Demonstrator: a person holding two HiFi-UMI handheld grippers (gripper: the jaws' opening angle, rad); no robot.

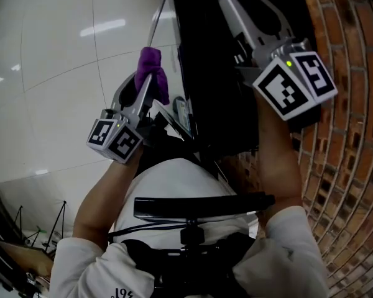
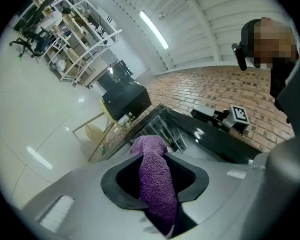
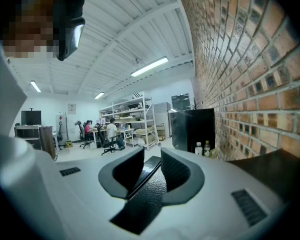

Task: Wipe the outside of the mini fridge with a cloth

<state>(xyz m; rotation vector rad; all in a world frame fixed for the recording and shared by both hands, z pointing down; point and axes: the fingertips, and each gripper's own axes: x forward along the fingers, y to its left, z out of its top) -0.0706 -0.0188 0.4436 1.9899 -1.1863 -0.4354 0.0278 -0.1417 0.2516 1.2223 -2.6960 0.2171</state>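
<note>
Purple cloth [image 1: 151,64] was clamped in the left gripper [image 1: 147,79], its long axis along the jaws and its free end projecting toward the far side. It sat just left of the black mini fridge [image 1: 211,92]; contact could not be confirmed. Right gripper [image 3: 150,156] was closed on a thin black panel edge [image 3: 142,194], near the brick wall [image 1: 348,135].
</note>
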